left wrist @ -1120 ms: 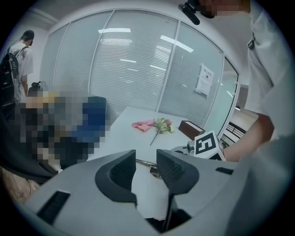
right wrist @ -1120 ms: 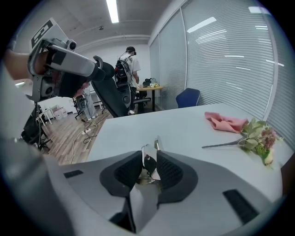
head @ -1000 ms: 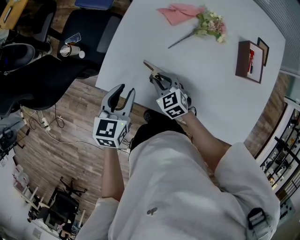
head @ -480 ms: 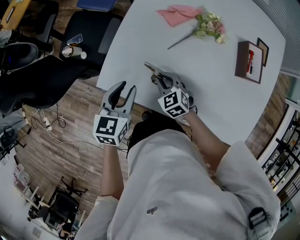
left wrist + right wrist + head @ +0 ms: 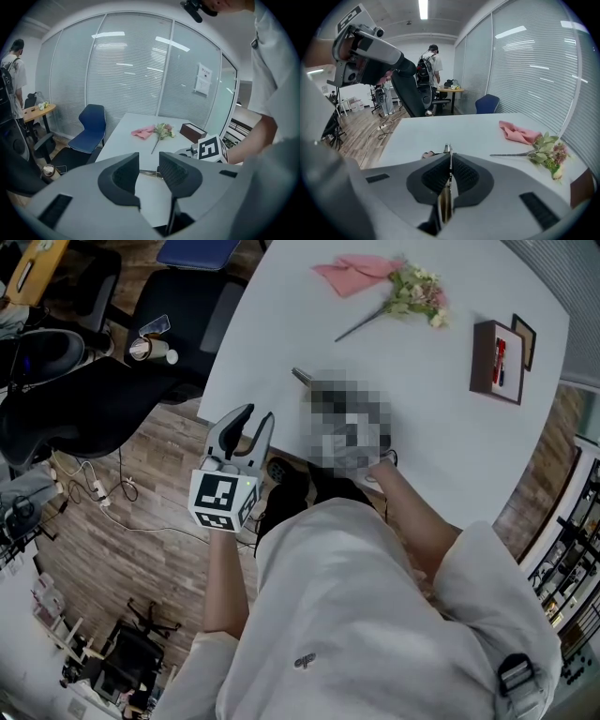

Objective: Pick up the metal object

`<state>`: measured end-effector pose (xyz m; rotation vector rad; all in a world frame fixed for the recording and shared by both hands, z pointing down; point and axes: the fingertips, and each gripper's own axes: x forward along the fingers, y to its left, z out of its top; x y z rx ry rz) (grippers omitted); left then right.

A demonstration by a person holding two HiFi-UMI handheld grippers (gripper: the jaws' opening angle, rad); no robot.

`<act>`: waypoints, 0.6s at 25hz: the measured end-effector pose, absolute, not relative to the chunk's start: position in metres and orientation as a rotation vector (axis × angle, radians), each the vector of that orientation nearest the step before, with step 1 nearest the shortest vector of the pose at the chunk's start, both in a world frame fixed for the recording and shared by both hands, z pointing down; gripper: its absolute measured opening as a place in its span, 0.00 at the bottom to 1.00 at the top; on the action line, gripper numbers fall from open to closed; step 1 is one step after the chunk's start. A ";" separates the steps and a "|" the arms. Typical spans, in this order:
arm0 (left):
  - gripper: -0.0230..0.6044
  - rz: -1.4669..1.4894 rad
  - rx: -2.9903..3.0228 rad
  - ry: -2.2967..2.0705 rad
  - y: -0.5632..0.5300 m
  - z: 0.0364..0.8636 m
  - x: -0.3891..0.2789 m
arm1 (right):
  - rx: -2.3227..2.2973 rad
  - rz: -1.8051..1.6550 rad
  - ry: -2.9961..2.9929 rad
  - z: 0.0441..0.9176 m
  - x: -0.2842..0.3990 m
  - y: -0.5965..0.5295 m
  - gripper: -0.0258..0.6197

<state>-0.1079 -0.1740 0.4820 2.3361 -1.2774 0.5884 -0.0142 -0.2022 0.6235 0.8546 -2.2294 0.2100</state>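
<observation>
The metal object is a thin flat strip lying on the white table. Its far end pokes out toward the table's left edge. My right gripper has its jaws closing on the strip, and the ribbed pads press both its sides. In the head view a blurred patch covers that gripper. My left gripper hangs open and empty off the table's near left edge, above the wooden floor. The left gripper view looks through its parted jaws at the strip and the right gripper's marker cube.
A flower sprig and a pink cloth lie at the table's far side, with a brown box at the right. Black chairs and a paper cup are to the left, off the table.
The right gripper stays at the metal object's near end, now under a blurred patch in the head view. The left gripper has barely moved.
</observation>
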 end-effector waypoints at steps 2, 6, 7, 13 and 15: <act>0.25 0.586 2.340 -1.286 -0.173 0.479 -0.111 | 0.860 0.195 -2.223 0.623 -0.014 -0.201 0.06; 0.25 0.577 2.347 -1.305 -0.169 0.474 -0.116 | 0.876 0.192 -2.211 0.623 -0.013 -0.198 0.06; 0.25 0.575 2.350 -1.309 -0.168 0.473 -0.118 | 0.882 0.194 -2.211 0.623 -0.013 -0.197 0.06; 0.25 0.568 2.377 -1.319 -0.160 0.462 -0.128 | 0.935 0.237 -2.208 0.609 -0.012 -0.194 0.06; 0.25 0.560 2.392 -1.318 -0.157 0.457 -0.129 | 0.961 0.241 -2.212 0.602 -0.011 -0.193 0.06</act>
